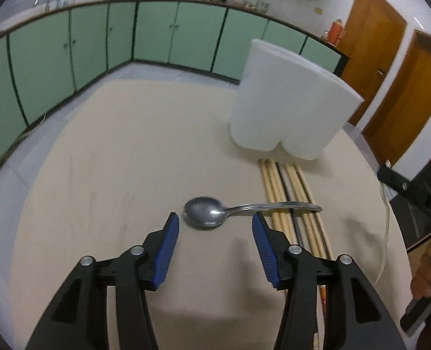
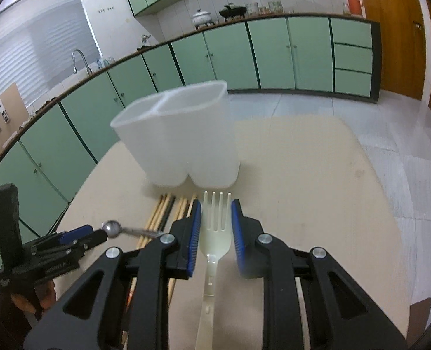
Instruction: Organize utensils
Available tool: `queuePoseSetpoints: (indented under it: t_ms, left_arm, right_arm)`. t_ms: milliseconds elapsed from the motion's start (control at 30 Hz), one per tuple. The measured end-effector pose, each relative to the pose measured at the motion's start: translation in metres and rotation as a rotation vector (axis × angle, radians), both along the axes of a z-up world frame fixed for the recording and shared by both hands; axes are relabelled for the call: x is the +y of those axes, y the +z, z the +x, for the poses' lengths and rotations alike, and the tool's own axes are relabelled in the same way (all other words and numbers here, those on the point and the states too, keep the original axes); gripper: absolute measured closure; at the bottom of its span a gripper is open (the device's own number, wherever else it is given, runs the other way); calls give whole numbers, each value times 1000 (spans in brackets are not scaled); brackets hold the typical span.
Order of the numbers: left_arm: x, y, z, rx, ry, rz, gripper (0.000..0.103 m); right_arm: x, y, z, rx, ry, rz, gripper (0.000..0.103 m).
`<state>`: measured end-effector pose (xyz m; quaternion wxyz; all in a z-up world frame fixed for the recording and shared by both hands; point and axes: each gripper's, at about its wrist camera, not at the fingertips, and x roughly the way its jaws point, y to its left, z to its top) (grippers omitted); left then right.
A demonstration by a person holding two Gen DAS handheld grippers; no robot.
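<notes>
The left gripper (image 1: 215, 227) hung with its jaws apart before the spoon (image 1: 212, 213), whose handle lay across the chopsticks (image 1: 285, 192). The right gripper (image 2: 215, 227) straddled the fork (image 2: 215, 230), unclenched, tines toward the holder (image 2: 180, 137) on the table (image 2: 317, 180).

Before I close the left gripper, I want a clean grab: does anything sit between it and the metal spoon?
Nothing visible does. The left gripper is open with the spoon bowl just ahead of its fingertips. The handle rests across the chopsticks, off to the right, not in the gap.
</notes>
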<state>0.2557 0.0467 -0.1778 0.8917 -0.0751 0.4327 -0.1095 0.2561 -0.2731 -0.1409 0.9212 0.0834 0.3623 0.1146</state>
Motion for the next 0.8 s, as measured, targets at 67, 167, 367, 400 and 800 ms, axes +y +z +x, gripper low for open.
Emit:
queuePoseSetpoints:
  t_ms: [67,167,367,400,800]
  left_arm:
    - [2,-3,4,17,11,-13,51]
    - [4,-9,10,36,19,-23,50]
    - [5,-9,18,28,18,-38,50]
    - [6,-9,19,27,18,-41,51]
    - [-2,-4,13,7,-17,-78,98]
  right_arm:
    - [1,-4,-1,10,1,0,83]
    - [3,-5,0,11,1,-3,83]
    - [1,-7,2,12,-3,-10,83]
    - [1,-8,2,14,-3,-10,83]
    - [-2,-5,3,18,-5,-13,83]
